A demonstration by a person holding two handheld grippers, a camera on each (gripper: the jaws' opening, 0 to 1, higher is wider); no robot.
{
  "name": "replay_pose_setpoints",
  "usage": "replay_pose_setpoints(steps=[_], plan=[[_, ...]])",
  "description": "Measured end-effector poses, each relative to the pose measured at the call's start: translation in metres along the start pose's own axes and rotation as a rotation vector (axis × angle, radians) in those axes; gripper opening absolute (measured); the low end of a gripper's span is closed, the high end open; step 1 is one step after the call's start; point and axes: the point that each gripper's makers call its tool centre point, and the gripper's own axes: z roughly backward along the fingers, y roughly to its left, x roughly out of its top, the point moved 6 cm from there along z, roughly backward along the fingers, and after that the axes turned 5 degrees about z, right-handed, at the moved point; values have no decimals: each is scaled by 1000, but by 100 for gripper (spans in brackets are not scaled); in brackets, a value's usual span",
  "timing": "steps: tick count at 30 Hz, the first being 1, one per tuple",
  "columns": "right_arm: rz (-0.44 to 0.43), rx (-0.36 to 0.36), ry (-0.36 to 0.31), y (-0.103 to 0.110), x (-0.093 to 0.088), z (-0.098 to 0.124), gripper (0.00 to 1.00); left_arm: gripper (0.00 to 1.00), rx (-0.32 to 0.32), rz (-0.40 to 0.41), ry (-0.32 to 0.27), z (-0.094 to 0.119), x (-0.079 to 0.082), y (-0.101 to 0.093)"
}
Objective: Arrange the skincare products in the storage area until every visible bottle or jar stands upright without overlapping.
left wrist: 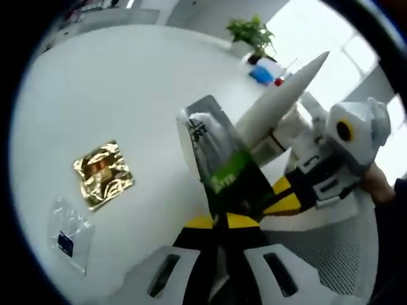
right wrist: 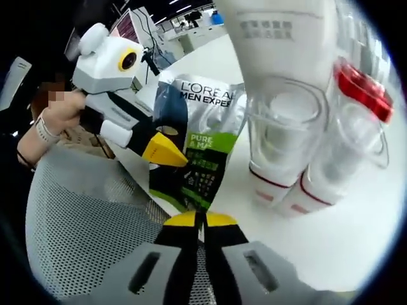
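A white table (left wrist: 114, 89) carries a gold foil sachet (left wrist: 103, 174), with a clear packet (left wrist: 68, 233) just beside it. Above the table edge, both the left gripper (left wrist: 221, 220) and the right gripper (right wrist: 202, 219) have their jaws pinched on the L'Oréal sachet (right wrist: 198, 149). Behind that sachet stand clear red-trimmed bottles (right wrist: 318, 146)

Grey-green sachet (right wrist: 197, 143) held off the counter (right wrist: 356, 235), pinched at both ends. Beside it, white tube (right wrist: 286, 76) and red-capped clear bottle (right wrist: 343, 140), both upside down.
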Motion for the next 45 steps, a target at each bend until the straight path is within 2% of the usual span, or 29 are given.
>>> replay_pose_setpoints(steps=[8, 11, 18, 21, 25, 29, 34, 35, 38, 40, 45], plan=[[21, -41, 38, -5, -5, -1, 6, 0, 3, 0, 30, -7, -2, 4], [41, -81, 68, -11, -9, 1, 4, 0, 10, -17, 42, -7, -2, 7], [41, -107, 76, -11, -11, 5, 3, 0, 19, -32, 59, -9, -1, 11], [46, -106, 65, -10, -10, 6, 4, 0, 23, -61, 60, -10, -1, 13], [122, -113, 53, -5, -4, 5, 8, 0, 28, -99, 70, -12, -1, 14], [152, -118, 43, -1, -1, 3, 15, 0, 30, -155, 72, -12, 0, 14], [207, -132, 33, 1, 5, 2, 16, 0, 35, -178, 79, -13, 1, 13], [234, -146, 3, 1, 10, 4, 15, 0, 35, -173, 80, -13, 1, 13], [219, -137, -45, 3, 18, 5, 13, 0, 31, -175, 80, -14, 1, 13], [199, -131, -34, 2, 17, 0, 16, 0, 27, -179, 79, -14, 1, 12], [255, -152, 0, 5, 14, -2, 18, 0, 22, -182, 83, -15, 0, 11]])
